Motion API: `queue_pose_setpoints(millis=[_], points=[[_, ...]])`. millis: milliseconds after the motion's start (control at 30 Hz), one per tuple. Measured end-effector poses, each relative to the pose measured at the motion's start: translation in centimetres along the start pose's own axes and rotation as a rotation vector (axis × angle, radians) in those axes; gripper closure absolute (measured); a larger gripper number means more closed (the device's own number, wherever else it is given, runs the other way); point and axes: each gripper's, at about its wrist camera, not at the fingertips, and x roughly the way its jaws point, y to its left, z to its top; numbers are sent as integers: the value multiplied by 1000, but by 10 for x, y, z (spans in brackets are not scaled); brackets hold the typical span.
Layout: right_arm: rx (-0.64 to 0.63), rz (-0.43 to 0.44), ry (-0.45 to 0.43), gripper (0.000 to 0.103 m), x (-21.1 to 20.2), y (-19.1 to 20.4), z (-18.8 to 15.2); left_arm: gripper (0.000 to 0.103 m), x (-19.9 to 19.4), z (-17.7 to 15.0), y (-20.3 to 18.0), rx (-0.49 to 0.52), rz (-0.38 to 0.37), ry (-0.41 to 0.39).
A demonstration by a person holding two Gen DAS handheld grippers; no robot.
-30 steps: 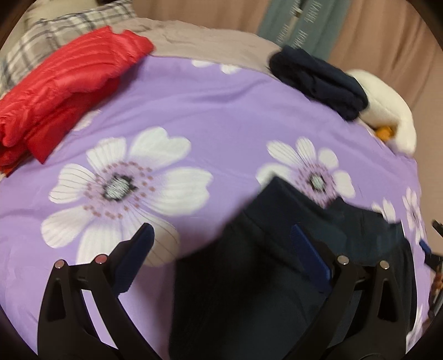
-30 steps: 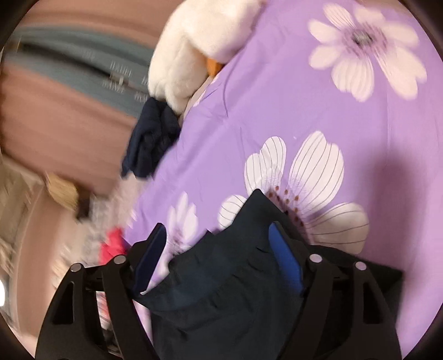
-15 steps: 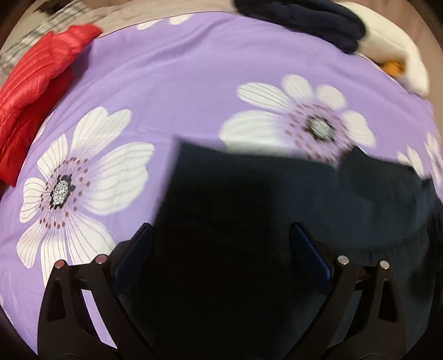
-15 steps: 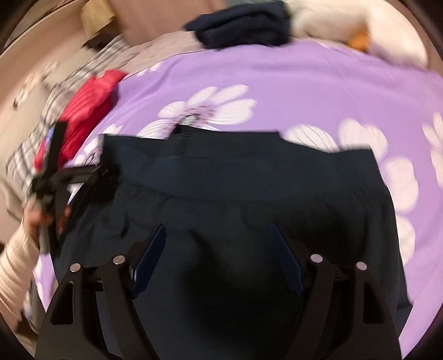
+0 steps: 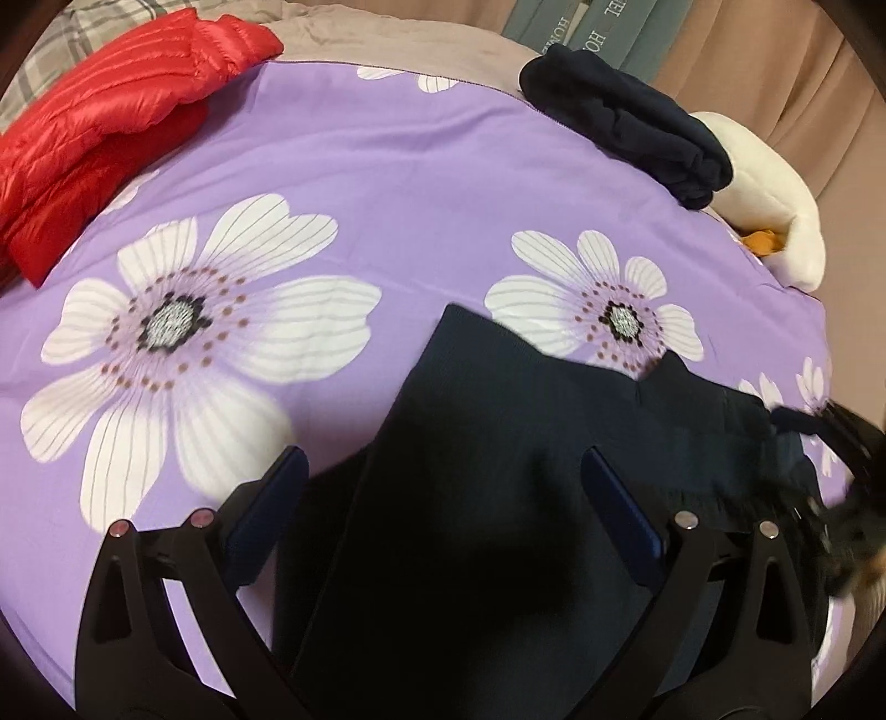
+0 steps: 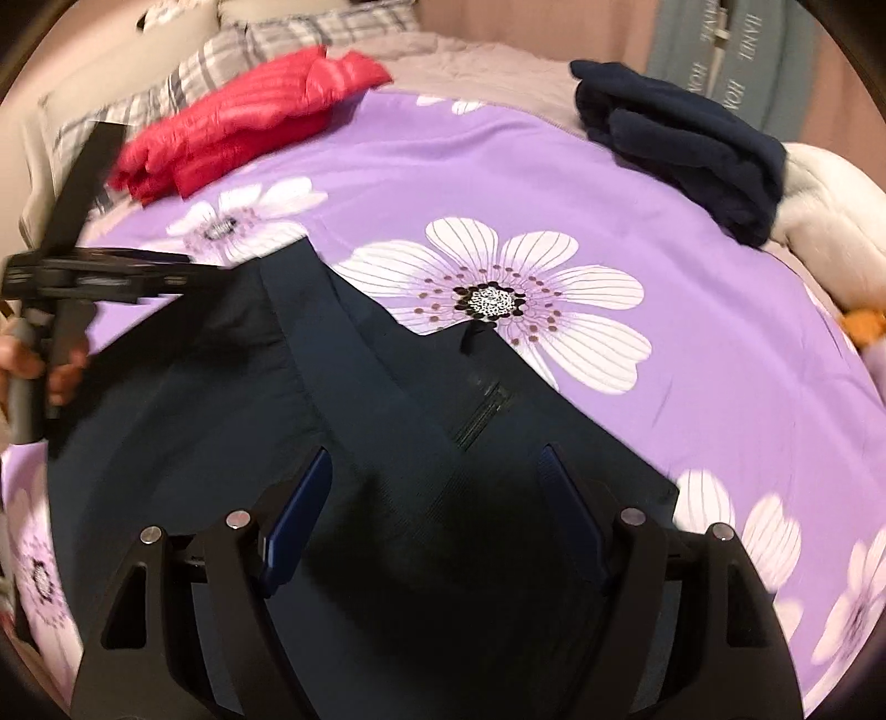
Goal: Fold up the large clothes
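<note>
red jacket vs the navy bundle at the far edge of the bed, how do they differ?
The red jacket is glossy and quilted; the navy bundle is matte and soft. The red jacket lies at the far left beside the plaid bedding; the navy bundle lies at the far right against a white plush toy. The red jacket looks larger. Both are folded, off to the side, and untouched by either gripper.

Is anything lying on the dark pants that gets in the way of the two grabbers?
Nothing visible does. The dark pants lie bare on the purple flowered cover, right under the open left gripper and open right gripper. The red jacket and folded navy garment sit apart at the far edge.
</note>
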Motion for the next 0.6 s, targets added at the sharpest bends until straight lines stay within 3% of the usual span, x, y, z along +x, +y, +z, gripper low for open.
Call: queue_pose_setpoints(millis=[67, 133, 200, 233, 267, 367, 433, 467, 500, 600], points=[[-25, 17, 50, 26, 13, -3, 5, 3, 0, -2, 3, 8, -2, 8], [-59, 30, 100, 33, 23, -3, 4, 3, 0, -7, 3, 25, -2, 17], [-84, 62, 148, 65, 29, 1, 2, 3, -1, -12, 4, 34, -5, 24], [-94, 60, 165, 75, 31, 3, 1, 3, 0, -14, 4, 37, -8, 28], [-113, 65, 188, 95, 32, 6, -1, 3, 0, -15, 4, 38, -10, 31], [-207, 19, 186, 98, 25, 19, -7, 3, 3, -18, -1, 48, -24, 42], [-249, -46, 157, 98, 18, 26, -8, 3, 5, -18, -6, 60, -26, 42], [-271, -118, 133, 99, 16, 27, -7, 3, 6, -18, -9, 66, -26, 43], [-260, -166, 116, 99, 14, 23, -5, 3, 8, -16, -13, 73, -24, 43], [-189, -194, 119, 99, 22, 10, -1, 3, 18, -11, -23, 93, 0, 56]])
